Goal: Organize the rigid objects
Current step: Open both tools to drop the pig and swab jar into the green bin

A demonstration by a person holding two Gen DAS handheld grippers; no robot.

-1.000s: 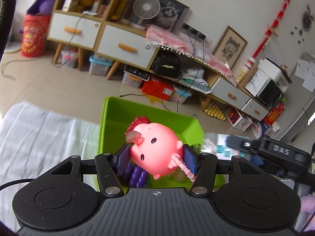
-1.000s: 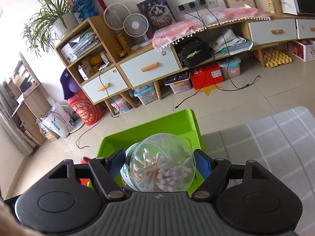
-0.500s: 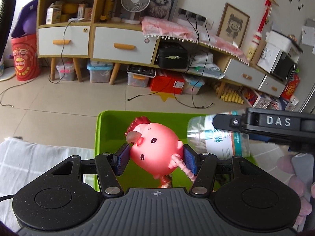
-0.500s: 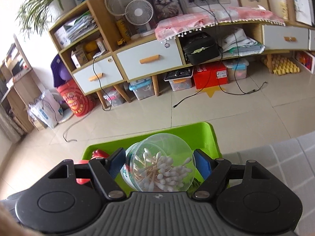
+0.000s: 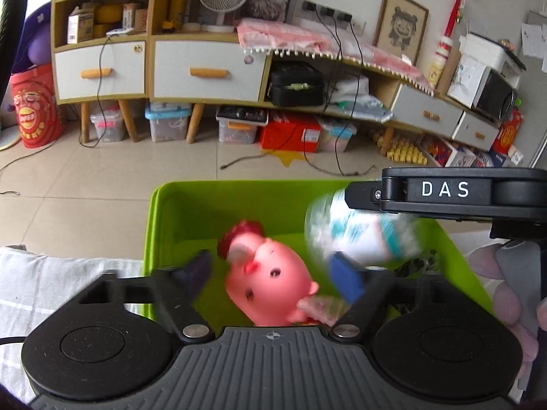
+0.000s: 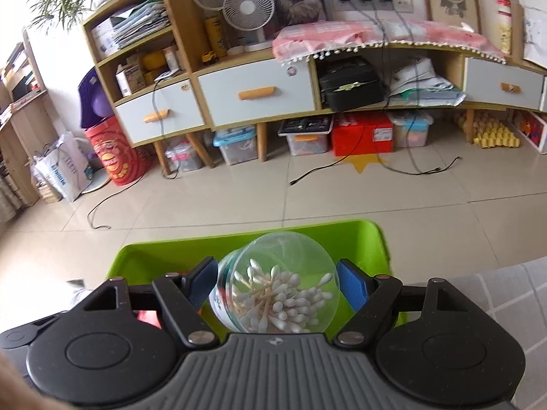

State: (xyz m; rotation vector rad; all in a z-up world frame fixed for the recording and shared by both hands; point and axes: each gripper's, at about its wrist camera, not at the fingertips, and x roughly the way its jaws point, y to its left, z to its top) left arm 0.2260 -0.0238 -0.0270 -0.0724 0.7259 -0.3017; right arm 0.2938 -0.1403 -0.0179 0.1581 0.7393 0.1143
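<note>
A pink pig toy point(image 5: 273, 283) with a red crest sits blurred between the fingers of my left gripper point(image 5: 273, 273), which stand open and apart from it, over the green bin point(image 5: 160, 225). My right gripper point(image 6: 277, 283) has its jaws spread a little wider than the clear jar of cotton swabs point(image 6: 278, 295), with gaps on both sides, over the green bin point(image 6: 359, 235). The jar point(image 5: 355, 232) shows blurred in the left wrist view under the right gripper's body.
The bin stands on a grey checked cloth point(image 5: 51, 273) at the table's far edge. Beyond lie a tiled floor point(image 6: 239, 198), a low cabinet with drawers point(image 6: 256, 92) and storage boxes. Dark items point(image 5: 417, 266) lie in the bin's right part.
Both grippers have opened over the bin. The pig toy and the cotton swab jar are let go and blur as they drop. Both grippers moved farther over the bin.
</note>
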